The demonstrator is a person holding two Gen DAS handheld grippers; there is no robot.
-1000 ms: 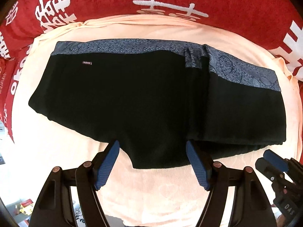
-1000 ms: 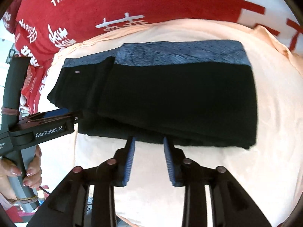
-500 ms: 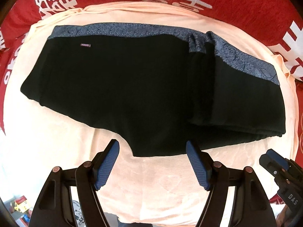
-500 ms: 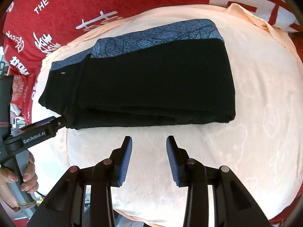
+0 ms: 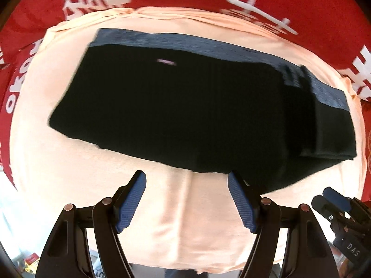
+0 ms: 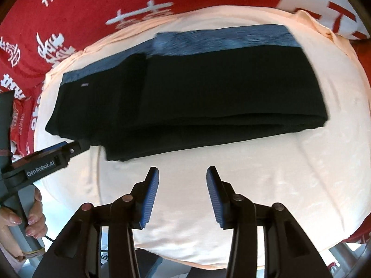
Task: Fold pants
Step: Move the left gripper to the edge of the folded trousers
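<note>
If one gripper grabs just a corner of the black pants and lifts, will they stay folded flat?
Probably not. The black pants are soft cloth lying in loose layers, so the rest would likely droop and unfold. They look light, so lifting should be easy. Pushed, they might bunch up on the peach cloth rather than slide neatly.

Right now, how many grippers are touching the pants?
0. The left gripper and the opening right gripper both hover over peach cloth, near the black pants' front edge.
</note>
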